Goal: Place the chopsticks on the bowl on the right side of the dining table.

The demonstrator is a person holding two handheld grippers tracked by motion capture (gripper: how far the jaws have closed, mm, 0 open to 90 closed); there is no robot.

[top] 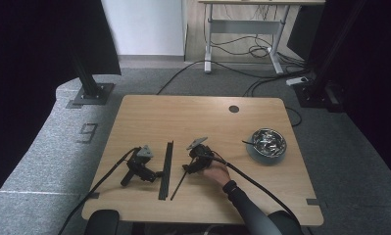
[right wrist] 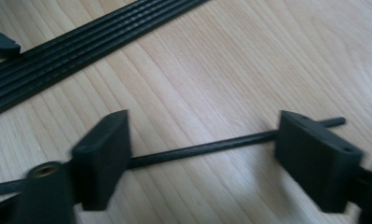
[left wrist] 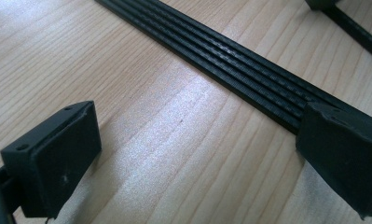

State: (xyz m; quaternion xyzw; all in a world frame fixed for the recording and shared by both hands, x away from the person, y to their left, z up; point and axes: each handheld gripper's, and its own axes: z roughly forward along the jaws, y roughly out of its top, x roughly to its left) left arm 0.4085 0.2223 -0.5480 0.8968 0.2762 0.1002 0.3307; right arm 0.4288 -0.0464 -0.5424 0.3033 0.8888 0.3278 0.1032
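Observation:
A flat black ribbed strip (top: 166,169) (left wrist: 239,60) (right wrist: 81,42) lies lengthwise on the wooden table (top: 193,117). To its right lies a thin black rod (top: 179,183) (right wrist: 197,148). My left gripper (top: 156,174) (left wrist: 193,154) rests on the table left of the strip, jaws wide open, one fingertip (left wrist: 342,154) at the strip's edge. A hand holds my right gripper (top: 189,169) (right wrist: 202,154) low over the rod. Its jaws stand apart and the rod runs crosswise beneath both pads, not pinched.
A metal bowl (top: 267,143) with shiny contents sits at the table's right, with a thin dark stick at its left rim. A round cable hole (top: 233,108) is near the far edge. Cables trail from both grippers toward the near edge.

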